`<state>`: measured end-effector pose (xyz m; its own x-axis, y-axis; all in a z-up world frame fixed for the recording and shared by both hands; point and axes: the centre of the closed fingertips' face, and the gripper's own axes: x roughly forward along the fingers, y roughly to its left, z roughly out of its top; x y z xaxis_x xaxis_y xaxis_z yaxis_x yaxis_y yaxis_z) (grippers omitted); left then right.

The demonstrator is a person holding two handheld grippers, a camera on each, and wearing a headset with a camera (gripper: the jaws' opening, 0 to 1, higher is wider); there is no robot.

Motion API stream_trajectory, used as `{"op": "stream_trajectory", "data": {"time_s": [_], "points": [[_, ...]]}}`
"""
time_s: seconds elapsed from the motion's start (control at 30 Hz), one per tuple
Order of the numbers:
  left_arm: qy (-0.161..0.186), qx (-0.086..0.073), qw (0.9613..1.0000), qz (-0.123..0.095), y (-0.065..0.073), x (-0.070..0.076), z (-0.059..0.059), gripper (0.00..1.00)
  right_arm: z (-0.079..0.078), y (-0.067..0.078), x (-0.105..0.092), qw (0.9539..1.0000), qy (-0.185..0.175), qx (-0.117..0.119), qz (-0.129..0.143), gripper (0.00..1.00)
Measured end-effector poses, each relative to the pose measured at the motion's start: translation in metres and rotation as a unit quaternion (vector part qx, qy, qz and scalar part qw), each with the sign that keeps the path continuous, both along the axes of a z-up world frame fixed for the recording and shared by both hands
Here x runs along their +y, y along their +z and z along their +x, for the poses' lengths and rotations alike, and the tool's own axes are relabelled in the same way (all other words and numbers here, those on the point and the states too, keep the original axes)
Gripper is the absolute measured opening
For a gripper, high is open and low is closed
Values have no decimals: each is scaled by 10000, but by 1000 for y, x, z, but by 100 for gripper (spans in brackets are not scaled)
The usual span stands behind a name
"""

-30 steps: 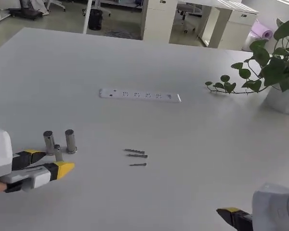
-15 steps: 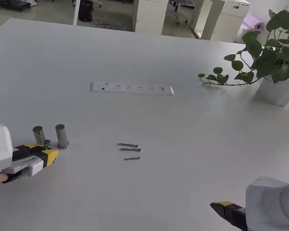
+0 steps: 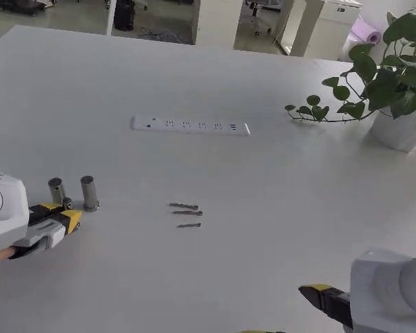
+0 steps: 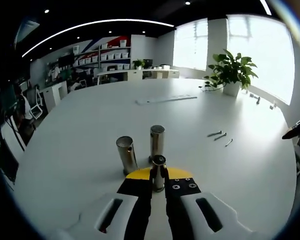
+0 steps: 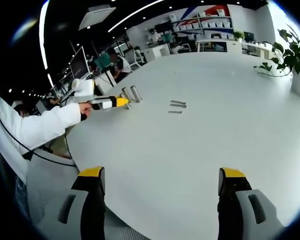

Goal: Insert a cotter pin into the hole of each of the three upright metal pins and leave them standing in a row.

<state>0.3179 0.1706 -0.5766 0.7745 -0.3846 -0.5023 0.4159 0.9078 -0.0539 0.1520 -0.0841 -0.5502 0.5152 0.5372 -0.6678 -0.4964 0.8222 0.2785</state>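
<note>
Three metal pins (image 3: pixel 89 193), three cotter pins (image 3: pixel 187 213) on table (image 3: pixel 277 208); left tongs (image 3: pixel 64 214) clamp one metal pin (image 4: pixel 158 165), right tongs (image 5: pixel 162 175) spread empty.

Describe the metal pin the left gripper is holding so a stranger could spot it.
On the white table, go from the power strip toward the near left edge, where three metal pins cluster. The held pin is the front one, clamped in the yellow-tipped jaws of the left gripper; the two free pins stand behind it, outside the jaws.
</note>
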Motion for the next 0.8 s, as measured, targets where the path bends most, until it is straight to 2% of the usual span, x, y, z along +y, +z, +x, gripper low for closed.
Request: {"op": "stream_trajectory", "data": {"time_s": [0.17, 0.2, 0.23, 0.33, 0.4, 0.43, 0.47, 0.5, 0.53, 0.57, 0.73, 0.8], "points": [[295, 3, 9996, 33, 5, -1, -11, 7, 0, 5, 2, 9999, -21, -142, 75, 92], [356, 32, 9993, -49, 7, -1, -13, 7, 1, 6, 2, 9998, -28, -161, 83, 92], [495, 161, 9983, -268, 8, -4, -18, 7, 1, 6, 2, 9998, -37, -184, 84, 92], [559, 89, 9983, -170, 14, -6, -25, 7, 1, 7, 2, 9996, -69, -235, 113, 92], [693, 128, 9974, -149, 16, -6, -30, 7, 1, 9, 3, 9993, -93, -291, 202, 92], [866, 202, 9958, -235, 15, -5, -33, 7, 1, 10, 3, 9993, -93, -301, 210, 92], [868, 205, 9957, -237, 15, -6, -36, 7, 1, 10, 3, 9992, -96, -318, 226, 92], [856, 175, 9960, -161, 15, -7, -38, 7, 0, 10, 3, 9992, -90, -325, 228, 92], [860, 113, 9962, 71, 16, -5, -41, 7, 0, 10, 2, 9992, -70, -336, 221, 92], [887, 114, 9959, 115, 16, -5, -43, 7, 0, 10, 2, 9992, -65, -344, 216, 92], [1136, 159, 9934, -53, 18, -4, -56, 7, -1, 10, 0, 9989, -25, -386, 252, 92], [1209, 164, 9925, -23, 17, -4, -60, 7, -2, 9, -1, 9990, 26, -383, 234, 92]]}}
